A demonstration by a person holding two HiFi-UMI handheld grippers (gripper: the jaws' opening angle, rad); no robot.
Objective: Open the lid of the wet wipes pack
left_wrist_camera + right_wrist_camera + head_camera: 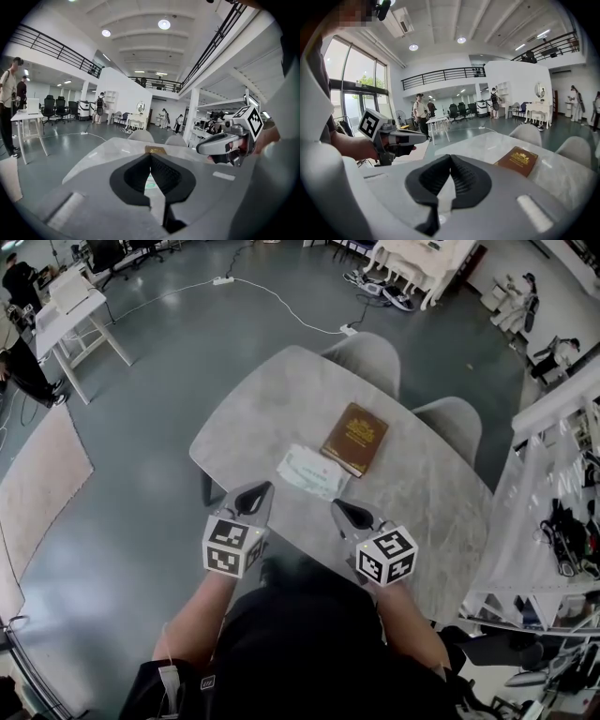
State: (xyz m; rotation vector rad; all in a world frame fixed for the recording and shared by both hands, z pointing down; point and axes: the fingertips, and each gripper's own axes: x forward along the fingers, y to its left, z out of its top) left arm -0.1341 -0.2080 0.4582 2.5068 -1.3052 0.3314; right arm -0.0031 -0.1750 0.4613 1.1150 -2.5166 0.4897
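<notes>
**Both grippers shut and empty at the table's near edge**

Head view: A pale grey, stone-look table with rounded corners (272, 399) is seen from above. The white wet wipes pack with green print (312, 472) lies flat on the table, toward its near edge. A brown book with gold lettering (355, 438) lies just beside the pack, further in on the table. The left gripper (254, 491) and the right gripper (341, 509) are held over the table's near edge, one at each side of the pack and apart from it. Two grey chairs (370, 357) are tucked in at the table's far edge. Open grey floor is seen off the table's left and far sides, while a white rack crowded with tools (553, 521) stands close to its right side.

Left gripper view: The left gripper (151, 156) is seen with its black ribbed jaws pressed tip to tip and nothing held. The pack (150, 183) is glimpsed through the gap below the tips, and the book (154, 150) past them. The right gripper (200, 149) hangs alongside, clear of the table top.

Right gripper view: The right gripper (450, 158) is likewise closed on nothing. The book (519, 160) lies ahead on the table (487, 143), and the left gripper (424, 137) is seen off the table's near edge.
</notes>
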